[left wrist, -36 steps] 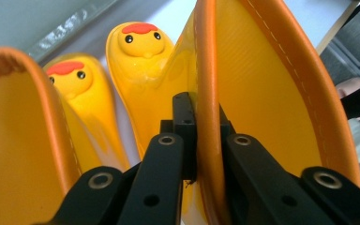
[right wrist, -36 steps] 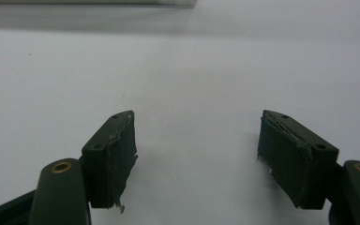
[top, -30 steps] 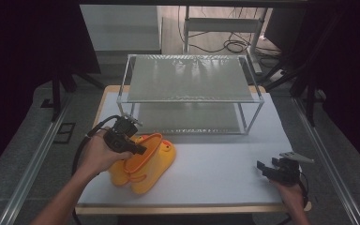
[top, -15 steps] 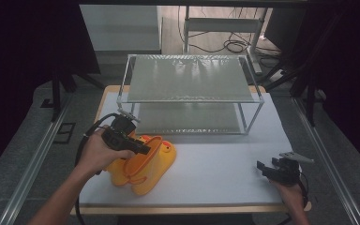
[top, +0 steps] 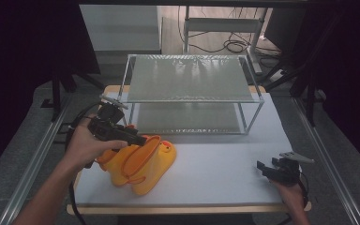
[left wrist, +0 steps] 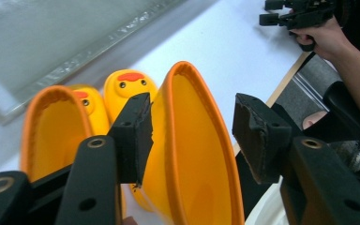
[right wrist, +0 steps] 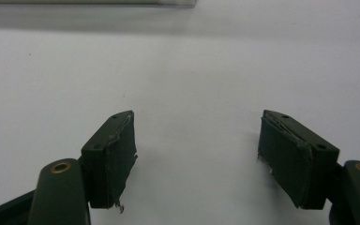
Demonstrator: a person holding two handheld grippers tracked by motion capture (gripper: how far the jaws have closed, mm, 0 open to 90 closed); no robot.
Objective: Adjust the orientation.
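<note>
Here, at lower left of the high view: a pair of yellow duck-faced rain boots (top: 140, 164), lying on the white table (top: 215, 164) just in front of the wire shelf rack (top: 192, 89) that fills the upper middle. Over the boots, the left gripper (top: 138, 139), held in a hand (top: 86, 145) coming up from the bottom left corner, jaws wide apart and straddling the orange-rimmed opening of the nearer boot (left wrist: 192, 154). In the left gripper view, one pad outside that boot's rim at centre left, the other at centre right past the far edge of the opening; not pressed shut on anything, and contact with the rim hard to judge. Second boot (left wrist: 51, 126) just beside, at the left of that view, duck faces pointing toward the rack. At lower right of the high view, well apart from the boots, the right gripper (top: 266, 167), low over bare table. In the right gripper view (right wrist: 197, 150), jaws spread wide, nothing between them, white surface beneath.
</note>
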